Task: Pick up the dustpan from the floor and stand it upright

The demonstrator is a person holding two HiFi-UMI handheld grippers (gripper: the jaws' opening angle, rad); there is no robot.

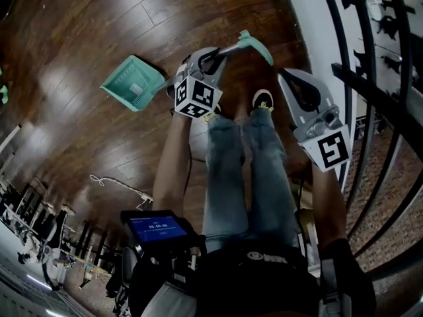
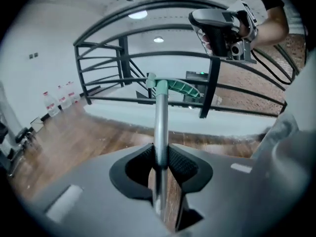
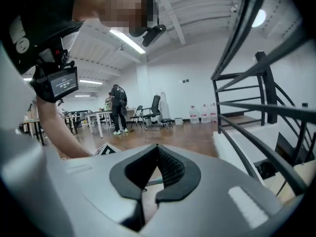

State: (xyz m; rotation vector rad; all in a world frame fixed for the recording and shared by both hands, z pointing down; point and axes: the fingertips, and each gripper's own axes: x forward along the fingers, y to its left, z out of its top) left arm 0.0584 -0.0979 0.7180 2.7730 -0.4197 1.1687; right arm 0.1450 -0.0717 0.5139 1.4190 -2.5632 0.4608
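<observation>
The dustpan has a teal pan (image 1: 134, 82), a thin metal pole and a teal grip (image 1: 254, 47). It hangs off the wooden floor, pan low on the left and grip up on the right. My left gripper (image 1: 201, 61) is shut on the pole near its middle. In the left gripper view the pole (image 2: 161, 122) runs up between the ribbed pads (image 2: 180, 164) of that left gripper (image 2: 160, 157) to the teal grip (image 2: 175, 87). My right gripper (image 1: 294, 84) is off to the right, apart from the dustpan. Its tips (image 3: 158, 149) meet with nothing between them.
A black metal railing (image 1: 370, 78) and a white raised ledge (image 1: 310, 18) run along the right. The person's legs and a shoe (image 1: 262, 100) are below the grippers. A white cable (image 1: 119, 185) lies on the floor. Desks and chairs (image 3: 148, 113) stand far off.
</observation>
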